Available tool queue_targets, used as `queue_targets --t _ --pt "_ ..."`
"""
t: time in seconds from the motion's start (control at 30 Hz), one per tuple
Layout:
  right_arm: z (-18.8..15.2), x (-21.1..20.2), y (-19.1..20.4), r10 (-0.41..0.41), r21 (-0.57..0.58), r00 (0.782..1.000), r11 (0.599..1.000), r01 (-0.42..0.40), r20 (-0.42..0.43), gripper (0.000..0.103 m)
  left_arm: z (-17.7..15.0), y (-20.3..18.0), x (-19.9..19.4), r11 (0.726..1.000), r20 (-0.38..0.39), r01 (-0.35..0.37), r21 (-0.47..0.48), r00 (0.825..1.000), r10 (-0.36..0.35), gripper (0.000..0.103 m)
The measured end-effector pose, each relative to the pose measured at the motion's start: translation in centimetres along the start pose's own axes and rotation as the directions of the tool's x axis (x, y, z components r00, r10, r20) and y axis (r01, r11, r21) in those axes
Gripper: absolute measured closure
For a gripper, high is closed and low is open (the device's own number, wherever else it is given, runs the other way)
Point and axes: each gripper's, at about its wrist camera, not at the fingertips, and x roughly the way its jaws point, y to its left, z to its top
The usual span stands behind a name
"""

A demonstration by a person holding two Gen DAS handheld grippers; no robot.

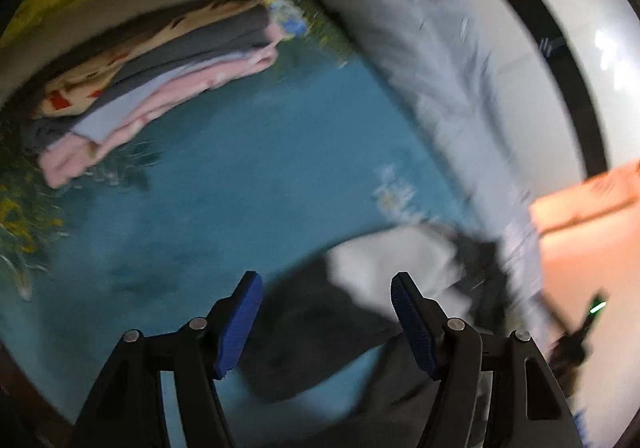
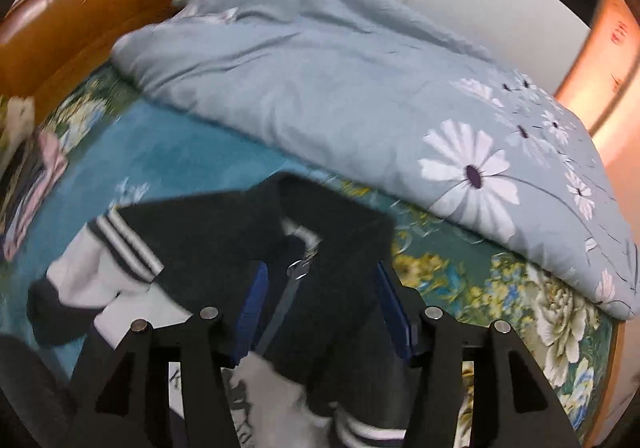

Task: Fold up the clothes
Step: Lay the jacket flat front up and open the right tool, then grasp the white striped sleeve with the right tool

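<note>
A black and white jacket (image 2: 224,244) lies rumpled on the teal sheet (image 2: 172,160) near the bed's foot edge, its striped cuff and zipper turned up, so it reads as a garment either waiting to be squared up or part-way through its folds; the pictures do not settle which. The right gripper (image 2: 320,280) sits low over the zipper with dark cloth running between its jaws; they stand fairly wide, and whether they pinch anything I cannot tell, since the cloth covers the pad tips. The left gripper (image 1: 326,318) hovers above the jacket's dark edge with its jaws wide and nothing between them. A stack (image 1: 160,88) of folded clothes rests toward the bed's far corner, likely the place for finished pieces. The grey floral duvet (image 2: 320,88) is bunched along the bed's far side toward the headboard (image 2: 80,4), leaving the sheet free for folding. The left view is smeared by motion, and the jacket's lower part is cut off behind both grippers.
</note>
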Motion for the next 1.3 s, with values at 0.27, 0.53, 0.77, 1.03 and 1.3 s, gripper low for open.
queue_targets --t 0.27,0.53,0.77,1.03,1.3 --pt "-1.3 -1.8 4.7 0.089 -0.004 0.996 0.996 -0.089 0.017 0.046 -1.7 4.1 6.2 0.992 -0.120 0.090 -0.088 0.988 -0.101 0.032" --pt "-3.0 -1.4 4.1 0.061 0.043 0.997 0.997 -0.059 -0.046 0.046 -2.9 -0.5 9.5 0.953 -0.223 -0.146 0.267 0.952 0.208 0.087" --pt "-4.2 0.2 2.2 0.090 0.149 0.990 0.986 -0.073 -0.111 0.046 1.2 -2.9 7.4 0.856 -0.054 -0.397 0.331 0.898 0.437 0.097" --pt "-5.2 -0.3 -1.4 0.045 0.185 0.994 0.982 -0.025 -0.103 0.046 6.6 -6.6 7.2 0.740 0.097 -0.585 0.332 0.801 0.591 0.095" --pt "-8.5 -1.6 -9.7 -0.032 0.284 0.989 0.956 0.072 -0.143 0.046 5.3 -11.2 6.1 0.785 0.075 -0.552 0.280 0.828 0.555 0.043"
